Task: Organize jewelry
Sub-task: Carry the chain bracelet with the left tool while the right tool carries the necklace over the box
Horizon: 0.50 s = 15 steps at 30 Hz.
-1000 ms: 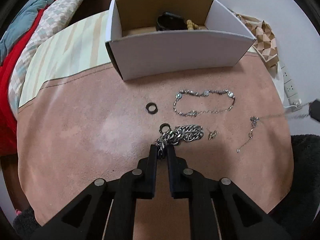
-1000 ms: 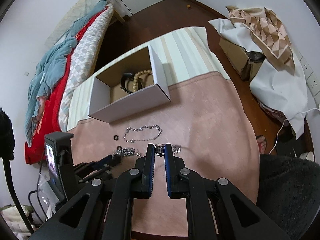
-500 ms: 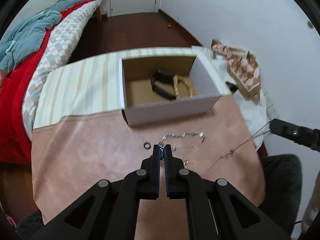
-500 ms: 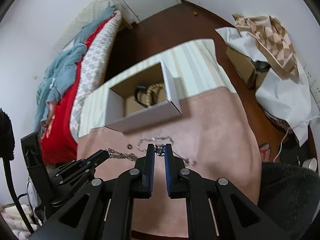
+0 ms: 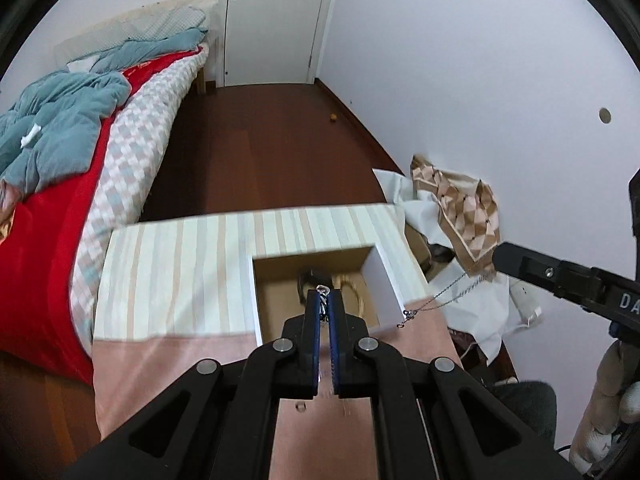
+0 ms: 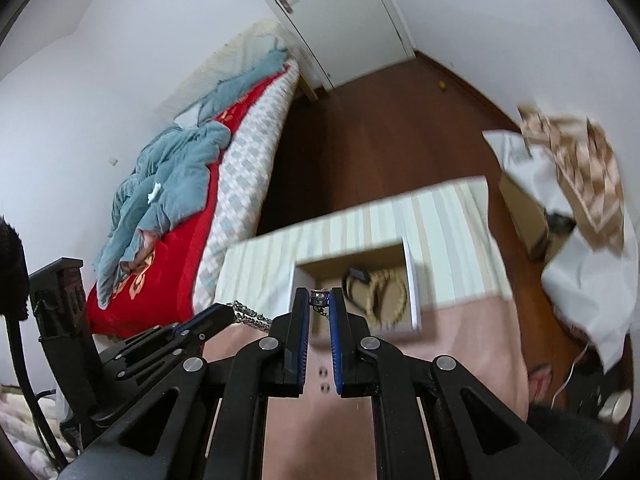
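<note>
A bed [image 5: 60, 184] with a red cover and a crumpled blue blanket is seen along the left of the room. Beside it, the bench [image 5: 172, 364] is covered with a pink cloth in front and a striped cloth [image 5: 180, 272] behind. An open white box [image 5: 388, 288] is set on the bench, and a black band [image 6: 354, 280] and a beaded bracelet [image 6: 390, 292] are seen lying inside it.

The left gripper [image 5: 325, 300] is held raised in front of the box, its jaws nearly closed on a heavy silver chain [image 6: 250, 316], which is seen hanging from its tip in the right wrist view. The right gripper [image 6: 320, 298] is held raised beside it, its jaws narrowly parted and clamped on the small clasp of a fine chain [image 5: 440, 300], which is seen trailing down toward the box's right wall in the left wrist view.
</note>
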### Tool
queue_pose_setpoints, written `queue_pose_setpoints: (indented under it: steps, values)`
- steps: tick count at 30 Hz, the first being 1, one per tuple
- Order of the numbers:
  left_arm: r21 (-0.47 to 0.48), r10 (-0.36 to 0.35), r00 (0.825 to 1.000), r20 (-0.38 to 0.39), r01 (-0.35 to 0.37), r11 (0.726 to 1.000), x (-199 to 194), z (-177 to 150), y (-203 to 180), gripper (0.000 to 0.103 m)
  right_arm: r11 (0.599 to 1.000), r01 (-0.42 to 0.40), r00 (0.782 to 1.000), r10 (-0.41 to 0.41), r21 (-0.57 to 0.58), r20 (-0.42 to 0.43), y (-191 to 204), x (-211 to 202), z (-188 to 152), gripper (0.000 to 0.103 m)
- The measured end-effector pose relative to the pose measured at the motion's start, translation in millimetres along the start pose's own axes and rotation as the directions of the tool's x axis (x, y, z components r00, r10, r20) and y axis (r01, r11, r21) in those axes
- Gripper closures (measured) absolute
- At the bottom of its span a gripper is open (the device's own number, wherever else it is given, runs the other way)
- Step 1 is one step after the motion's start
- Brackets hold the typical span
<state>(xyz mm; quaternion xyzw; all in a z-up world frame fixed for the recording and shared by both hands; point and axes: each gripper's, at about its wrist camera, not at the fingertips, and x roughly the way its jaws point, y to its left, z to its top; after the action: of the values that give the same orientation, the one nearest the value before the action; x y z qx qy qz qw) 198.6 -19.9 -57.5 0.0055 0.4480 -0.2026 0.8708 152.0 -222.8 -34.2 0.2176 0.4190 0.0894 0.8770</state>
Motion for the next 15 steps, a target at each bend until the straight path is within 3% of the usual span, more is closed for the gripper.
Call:
queue_pose_setpoints:
  steps: [8, 15]
  values:
    - [-0.031, 0.036, 0.995, -0.096, -0.039, 0.999, 68, 23, 21, 0.101, 0.993, 0.102, 0.993, -0.105, -0.065, -0.044, -2, 64, 35, 0.093]
    - [-0.046, 0.059, 0.970, -0.236, -0.072, 0.996, 141, 22, 36, 0.101, 0.976, 0.198, 0.966, -0.210, -0.090, -0.151, -34, 142, 36, 0.093]
